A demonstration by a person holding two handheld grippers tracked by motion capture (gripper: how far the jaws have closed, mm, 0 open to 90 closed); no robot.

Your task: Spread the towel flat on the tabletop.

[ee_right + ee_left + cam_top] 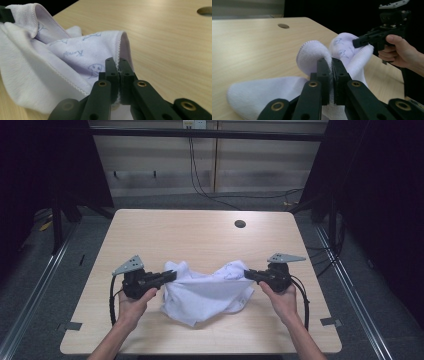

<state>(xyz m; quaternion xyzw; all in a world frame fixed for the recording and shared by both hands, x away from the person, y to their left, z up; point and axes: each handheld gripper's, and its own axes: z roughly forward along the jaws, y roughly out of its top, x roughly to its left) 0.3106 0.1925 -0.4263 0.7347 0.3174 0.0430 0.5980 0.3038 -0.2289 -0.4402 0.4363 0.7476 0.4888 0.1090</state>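
White cloth point(205, 292): one, clamped by two tools, left tool point(172, 276) and right tool point(248, 274).

One table point(150, 235) with one round hole point(240, 224) in its top. One white cloth point(205, 292) lies on it. Two grippers: the left gripper point(172, 275) and the right gripper point(248, 274), each carrying one grey plate and one trailing cable. Two hands hold them.
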